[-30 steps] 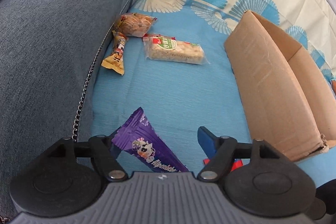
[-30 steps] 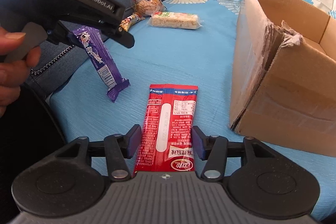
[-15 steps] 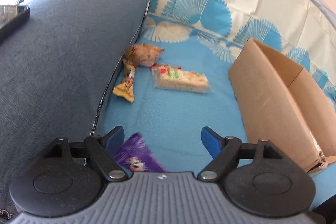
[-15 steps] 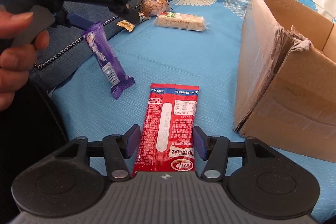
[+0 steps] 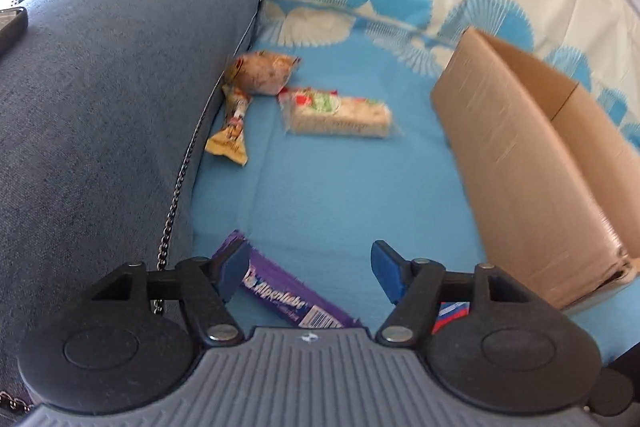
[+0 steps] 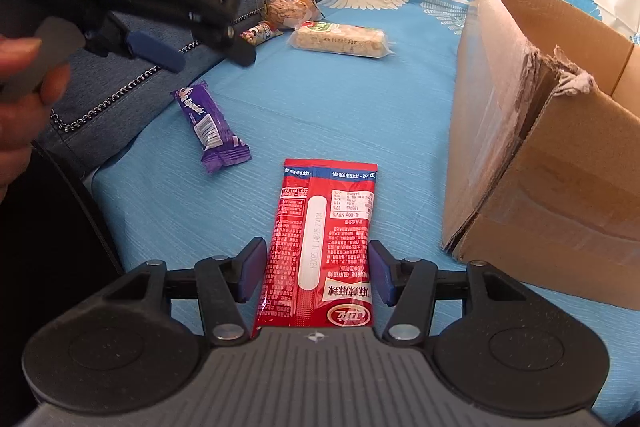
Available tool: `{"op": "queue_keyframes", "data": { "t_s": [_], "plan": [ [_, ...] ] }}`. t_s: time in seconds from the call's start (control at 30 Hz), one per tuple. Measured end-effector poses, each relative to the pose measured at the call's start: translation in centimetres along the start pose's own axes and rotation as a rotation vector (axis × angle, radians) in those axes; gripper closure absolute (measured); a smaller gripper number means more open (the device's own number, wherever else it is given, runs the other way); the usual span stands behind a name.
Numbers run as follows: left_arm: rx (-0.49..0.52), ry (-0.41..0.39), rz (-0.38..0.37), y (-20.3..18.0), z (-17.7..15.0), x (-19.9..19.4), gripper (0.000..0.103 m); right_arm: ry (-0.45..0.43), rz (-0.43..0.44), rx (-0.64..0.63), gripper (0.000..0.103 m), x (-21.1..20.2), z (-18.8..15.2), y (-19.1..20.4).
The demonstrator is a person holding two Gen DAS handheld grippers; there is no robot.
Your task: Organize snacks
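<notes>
A purple candy bar (image 6: 210,127) lies loose on the blue sheet (image 6: 340,115), below my left gripper (image 6: 196,55). In the left wrist view the bar (image 5: 280,293) shows between the fingers, but neither pad presses it. The left gripper (image 5: 308,259) stands open and its jaws are closing. My right gripper (image 6: 316,273) straddles the near end of a red snack packet (image 6: 324,227), with a pad against each long edge. The packet lies flat on the sheet, pointing away from me. An open cardboard box (image 6: 540,147) stands at the right.
At the far end lie a clear-wrapped rice bar (image 6: 340,37), a brown round packet (image 6: 288,9) and a thin yellow bar (image 6: 260,33). A grey-blue sofa arm (image 5: 100,107) walls the left side. A person's hand (image 6: 20,99) holds the left gripper. The box (image 5: 520,167) blocks the right.
The purple bar hung from the left gripper's fingers before; now it has been let go and lies on the sheet. The right gripper and the red packet have not moved.
</notes>
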State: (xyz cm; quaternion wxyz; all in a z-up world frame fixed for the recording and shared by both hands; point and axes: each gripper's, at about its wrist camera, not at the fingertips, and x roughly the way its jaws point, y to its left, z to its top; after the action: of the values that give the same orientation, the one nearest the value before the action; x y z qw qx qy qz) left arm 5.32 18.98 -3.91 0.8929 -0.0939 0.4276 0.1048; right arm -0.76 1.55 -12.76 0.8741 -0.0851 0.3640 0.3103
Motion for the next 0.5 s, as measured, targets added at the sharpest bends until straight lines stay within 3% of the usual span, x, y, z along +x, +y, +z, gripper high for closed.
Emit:
{"op": "queue_keyframes", "data": {
  "t_s": [0.17,0.4,0.47,0.5],
  "plan": [
    [0.046,0.065,0.072,-0.7,-0.1,1.3,0.029,-0.004,-0.011,0.005,0.046,0.1,-0.1,0.3],
    [0.068,0.15,0.06,-0.9,-0.4,2.8,0.032,-0.009,-0.016,0.011,0.044,0.3,-0.1,0.3],
    [0.073,0.152,0.061,-1.0,-0.4,2.8,0.053,-0.009,-0.015,0.011,0.044,0.3,-0.1,0.3],
    [0.074,0.15,0.061,-1.0,-0.4,2.8,0.059,-0.009,-0.015,0.012,0.044,0.3,-0.1,0.3]
  ]
}}
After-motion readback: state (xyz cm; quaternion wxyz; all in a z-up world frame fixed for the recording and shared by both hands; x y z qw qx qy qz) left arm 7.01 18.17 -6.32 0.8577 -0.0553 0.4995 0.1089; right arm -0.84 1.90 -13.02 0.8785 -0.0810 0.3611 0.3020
